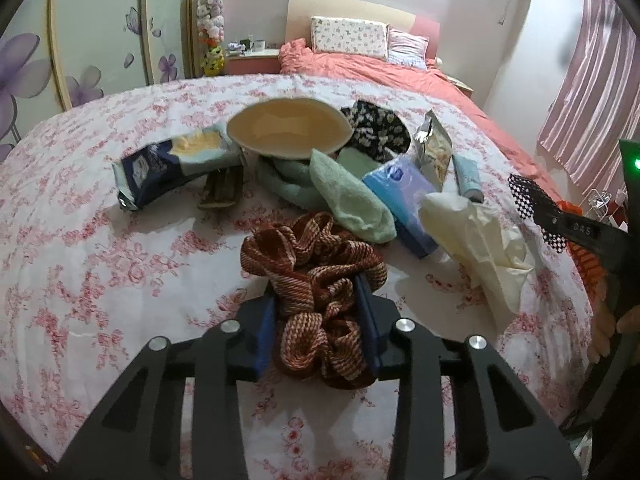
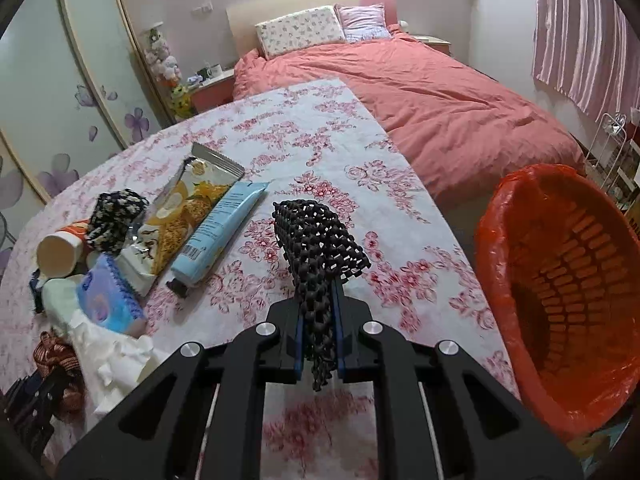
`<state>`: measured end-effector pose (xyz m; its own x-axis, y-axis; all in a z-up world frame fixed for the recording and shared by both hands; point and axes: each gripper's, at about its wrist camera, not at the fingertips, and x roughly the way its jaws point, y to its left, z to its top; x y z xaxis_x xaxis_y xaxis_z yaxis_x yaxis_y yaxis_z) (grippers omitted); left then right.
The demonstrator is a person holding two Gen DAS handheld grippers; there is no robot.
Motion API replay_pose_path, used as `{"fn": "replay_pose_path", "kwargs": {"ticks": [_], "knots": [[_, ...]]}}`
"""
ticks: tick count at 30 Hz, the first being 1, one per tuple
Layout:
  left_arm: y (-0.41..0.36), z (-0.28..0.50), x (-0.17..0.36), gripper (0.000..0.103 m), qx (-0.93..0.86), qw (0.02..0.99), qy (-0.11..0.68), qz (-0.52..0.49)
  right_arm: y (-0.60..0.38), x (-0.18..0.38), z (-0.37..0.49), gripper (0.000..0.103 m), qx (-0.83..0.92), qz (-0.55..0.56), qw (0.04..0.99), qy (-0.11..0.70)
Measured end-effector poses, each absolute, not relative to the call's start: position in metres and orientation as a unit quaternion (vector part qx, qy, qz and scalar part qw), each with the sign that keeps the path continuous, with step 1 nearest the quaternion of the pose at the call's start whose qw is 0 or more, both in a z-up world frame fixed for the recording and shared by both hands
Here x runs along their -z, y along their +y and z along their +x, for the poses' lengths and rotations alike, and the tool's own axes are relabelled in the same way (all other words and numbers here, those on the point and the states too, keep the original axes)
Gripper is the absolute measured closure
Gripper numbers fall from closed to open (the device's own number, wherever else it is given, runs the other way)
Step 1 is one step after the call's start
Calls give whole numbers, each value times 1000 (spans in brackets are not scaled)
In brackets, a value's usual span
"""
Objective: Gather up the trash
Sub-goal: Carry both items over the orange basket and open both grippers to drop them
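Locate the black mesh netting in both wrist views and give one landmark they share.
Left wrist view: black mesh netting at the right edge, held in the right gripper's jaws.
Right wrist view: black mesh netting at centre, clamped in the right gripper.
Shared landmark: the blue tissue pack.

From my seat I can read very little. In the left wrist view, the right gripper (image 1: 538,210) carries small raised characters on its black finger; they look like "DAS", though the first letter is uncertain. The blue tube (image 2: 218,232) in the right wrist view has lines of dark print down its side, too small for me to make out. The yellow snack packet (image 2: 192,208) shows pictures but no wording I can read. The blue tissue pack (image 1: 404,196) bears a dark round logo, illegible to me.
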<state>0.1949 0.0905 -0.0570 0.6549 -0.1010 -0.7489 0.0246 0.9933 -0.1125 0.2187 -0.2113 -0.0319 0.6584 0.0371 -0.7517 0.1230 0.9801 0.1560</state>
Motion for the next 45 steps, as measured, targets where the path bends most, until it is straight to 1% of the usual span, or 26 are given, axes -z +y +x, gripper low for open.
{"fn": "replay_pose_path", "kwargs": {"ticks": [4,12,19,24,30,35,45], "knots": [[93,190,46,70,29,914,402,-44,-215,24,209,92,20,102,910,402],[91,174,8,71,25,931,362,-37,-227,6,190,92,17,116,920,375],[64,169,-27,71,52,942,331,-30,-245,-10,166,92,22,131,930,342],[11,178,-49,71,111,941,317,-35,-269,-17,148,92,40,148,936,316],[-64,186,-61,71,196,931,307,-30,-298,-19,131,92,82,165,941,282],[-128,197,-56,71,253,916,311,-17,-323,-14,127,92,111,181,941,263],[-219,222,-23,70,314,884,345,7,-376,10,131,92,147,230,927,257]]}}
